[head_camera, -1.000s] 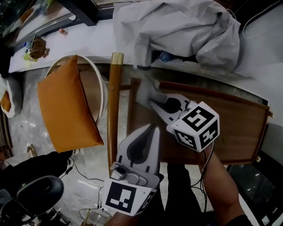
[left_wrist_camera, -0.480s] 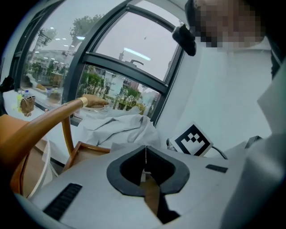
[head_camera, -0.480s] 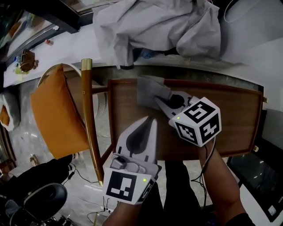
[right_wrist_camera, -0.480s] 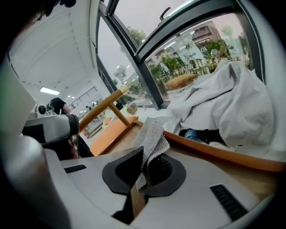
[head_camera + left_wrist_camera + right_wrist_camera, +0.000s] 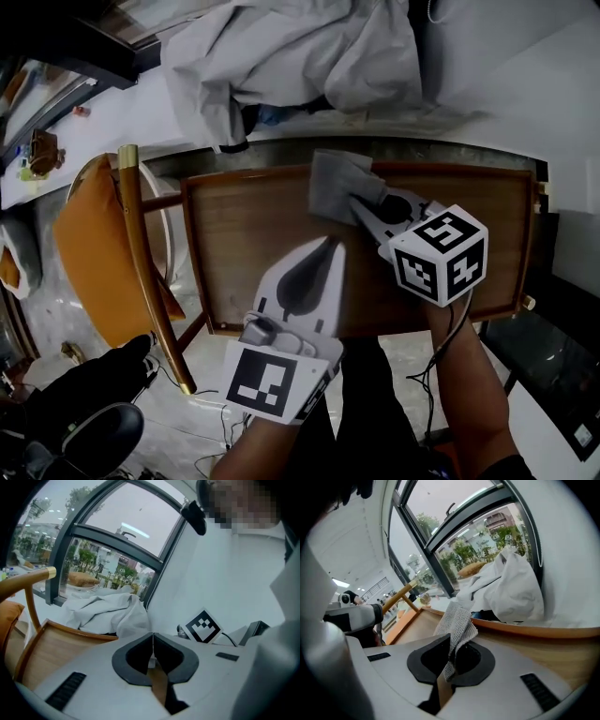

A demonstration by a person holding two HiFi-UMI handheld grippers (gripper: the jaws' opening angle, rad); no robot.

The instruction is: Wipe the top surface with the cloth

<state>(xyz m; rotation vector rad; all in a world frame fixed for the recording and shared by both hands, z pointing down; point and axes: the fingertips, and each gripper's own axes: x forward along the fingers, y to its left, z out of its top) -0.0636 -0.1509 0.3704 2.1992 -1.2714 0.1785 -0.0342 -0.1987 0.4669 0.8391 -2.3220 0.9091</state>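
A grey cloth (image 5: 335, 184) lies against the far edge of the wooden table top (image 5: 244, 234), near its middle. My right gripper (image 5: 356, 203) is shut on the cloth's near corner; in the right gripper view the cloth (image 5: 457, 623) rises from between the jaws of the right gripper (image 5: 451, 641). My left gripper (image 5: 323, 244) hovers over the table's near half, jaws pressed together with nothing between them. In the left gripper view the left gripper (image 5: 153, 639) points toward the table's far rim, with the table top (image 5: 51, 651) at left.
A wooden chair with an orange cushion (image 5: 89, 253) stands left of the table. Crumpled white fabric (image 5: 291, 56) is piled on the white sill beyond the far edge. A raised rim (image 5: 197, 253) runs round the table. Cables (image 5: 178, 412) trail on the floor at lower left.
The right gripper has dragged the cloth rightward along the table's far edge. The view has shifted, so chair and table sit further left. The left gripper keeps its place.
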